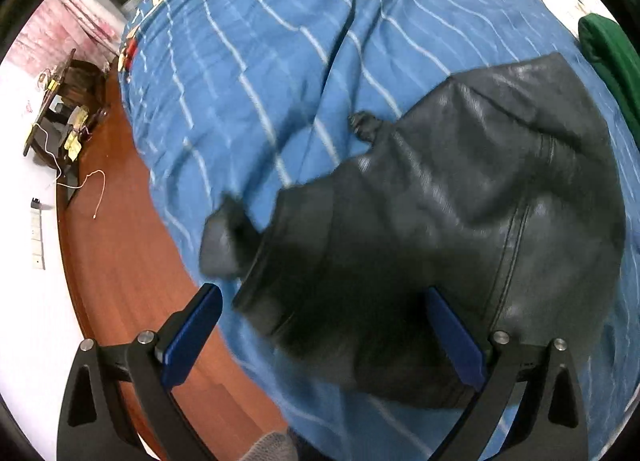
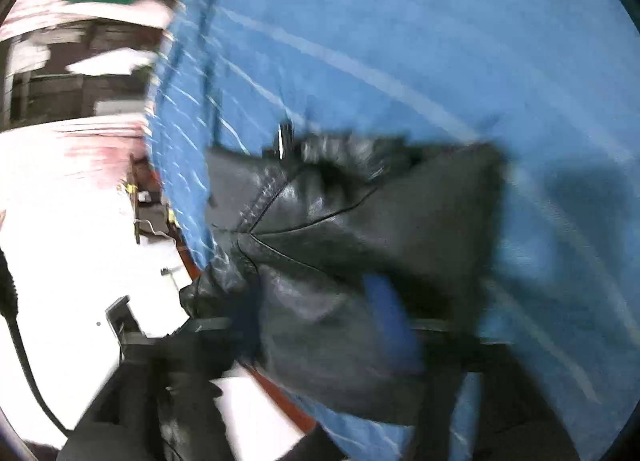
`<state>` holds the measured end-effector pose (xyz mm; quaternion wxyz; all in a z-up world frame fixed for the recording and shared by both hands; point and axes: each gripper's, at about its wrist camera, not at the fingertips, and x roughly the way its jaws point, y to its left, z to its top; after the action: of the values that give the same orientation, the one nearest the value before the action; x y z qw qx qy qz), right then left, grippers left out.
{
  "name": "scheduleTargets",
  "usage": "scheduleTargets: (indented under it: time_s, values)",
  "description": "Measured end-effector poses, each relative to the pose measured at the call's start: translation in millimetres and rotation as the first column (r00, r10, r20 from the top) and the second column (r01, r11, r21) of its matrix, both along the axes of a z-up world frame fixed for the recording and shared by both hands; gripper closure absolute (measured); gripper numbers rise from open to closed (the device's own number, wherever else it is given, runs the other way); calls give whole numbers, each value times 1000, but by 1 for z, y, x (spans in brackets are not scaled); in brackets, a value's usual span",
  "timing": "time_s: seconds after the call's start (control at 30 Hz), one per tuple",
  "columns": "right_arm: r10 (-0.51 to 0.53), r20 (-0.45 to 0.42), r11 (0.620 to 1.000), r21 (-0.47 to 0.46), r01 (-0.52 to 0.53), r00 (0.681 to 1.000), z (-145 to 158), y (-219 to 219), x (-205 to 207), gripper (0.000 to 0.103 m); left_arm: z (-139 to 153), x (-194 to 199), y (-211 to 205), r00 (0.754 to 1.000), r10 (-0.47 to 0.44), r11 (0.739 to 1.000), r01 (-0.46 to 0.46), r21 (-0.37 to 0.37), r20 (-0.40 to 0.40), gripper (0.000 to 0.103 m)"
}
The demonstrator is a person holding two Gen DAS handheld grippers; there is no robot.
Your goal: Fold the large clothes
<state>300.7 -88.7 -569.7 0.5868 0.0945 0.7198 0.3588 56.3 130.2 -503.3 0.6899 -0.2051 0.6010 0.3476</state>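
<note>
No brand, label or lettering can be read on anything here. From the left wrist camera, the left claw [image 1: 320, 337] stands spread wide, clasping nothing, its blue pads [image 1: 192, 337] on either side of the hem of a black leather jacket [image 1: 460, 229]. The jacket lies on a bed under a blue striped cover [image 1: 260, 61], its long axis running from 7 o'clock up to 1 o'clock. From the blurred right wrist camera, the right claw [image 2: 320, 325] hangs released over the same jacket [image 2: 340, 245].

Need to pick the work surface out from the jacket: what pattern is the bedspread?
Blue with thin white stripes, the bedspread shows best in the left wrist view.
</note>
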Motion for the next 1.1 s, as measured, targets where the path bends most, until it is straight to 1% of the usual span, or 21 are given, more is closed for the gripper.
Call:
scheduleTargets:
  time_s: [0.03, 0.07, 0.17, 0.2, 0.27, 0.33, 0.37, 0.43, 0.5, 0.53, 0.57, 0.63, 0.73, 0.8, 0.83, 0.9, 0.93, 0.97, 1.03, 1.07, 1.1]
  values:
    - [-16, 22, 1000, -1, 17, 1000, 3, -14, 2, 15, -4, -3, 0, 1000, 4, 1000, -4, -6, 1, 0]
    - [-38, 9, 999, 7, 38, 999, -2, -31, 4, 15, -9, -5, 0, 1000, 12, 1000, -12, -17, 5, 0]
    - [-76, -122, 995, 58, 84, 990, -48, -57, 9, 15, -20, -3, 7, 999, 39, 998, -39, -54, 8, 0]
    - [-79, -159, 992, 80, 93, 984, -62, -59, 10, 15, -23, -2, 8, 999, 44, 997, -44, -60, 9, 0]
    - [-52, -261, 979, 179, 102, 964, -100, -49, 7, 16, -25, 0, 9, 999, 38, 997, -38, -64, 10, 0]
    - [-4, -315, 960, 264, 92, 949, -130, -31, 3, 16, -26, 0, 9, 1000, 24, 998, -23, -60, 15, 0]
    - [14, -313, 953, 292, 82, 950, -136, -23, 1, 14, -27, -1, 8, 1000, 15, 998, -14, -56, 18, 0]
    - [46, -271, 950, 311, 42, 962, -139, 1, 1, 14, -27, -2, 8, 1000, 11, 999, -10, -52, 25, 0]
    - [25, -247, 953, 299, 52, 969, -136, 12, 1, 14, -24, -3, 8, 999, 23, 998, -22, -59, 27, 0]
    - [19, -219, 952, 301, 49, 976, -130, 12, -1, 21, -22, -3, 9, 999, 30, 998, -28, -64, 27, 0]
    - [4, -197, 953, 299, 56, 980, -125, 11, -2, 37, -17, -4, 10, 999, 39, 997, -37, -71, 34, 0]
    - [-50, -217, 941, 316, 119, 975, -116, 4, -3, 48, -2, -8, 10, 998, 49, 997, -46, -67, 49, 0]
    - [-161, -229, 918, 322, 230, 960, -95, -13, -12, 53, 21, -12, 9, 995, 57, 997, -53, -58, 80, 0]
    - [-237, -234, 900, 313, 303, 943, -85, -35, -12, 53, 35, -12, 8, 993, 62, 997, -56, -62, 105, 0]
    - [-309, -232, 881, 295, 370, 922, -81, -54, -12, 53, 39, -9, 7, 991, 61, 997, -54, -63, 118, 0]
    - [-388, -219, 863, 254, 436, 895, -82, -85, -8, 51, 43, 0, -1, 991, 39, 998, -32, -53, 132, 0]
    - [-441, -242, 847, 208, 490, 864, -90, -102, -6, 42, 42, 8, -5, 991, 17, 999, -12, -41, 136, 0]
    - [-462, -247, 854, 135, 503, 851, -98, -115, -3, 32, 41, 16, -9, 991, 4, 999, 1, -32, 134, 0]
    - [-479, -207, 868, 38, 496, 853, -96, -136, 1, 28, 40, 32, -16, 988, -14, 1000, 18, -24, 152, 0]
    - [-476, -176, 874, 19, 486, 862, -90, -138, 1, 28, 39, 42, -20, 987, -27, 999, 30, -16, 159, 0]
    - [-467, -107, 883, -17, 468, 878, -75, -142, 1, 28, 38, 49, -24, 987, -36, 999, 36, 0, 156, 0]
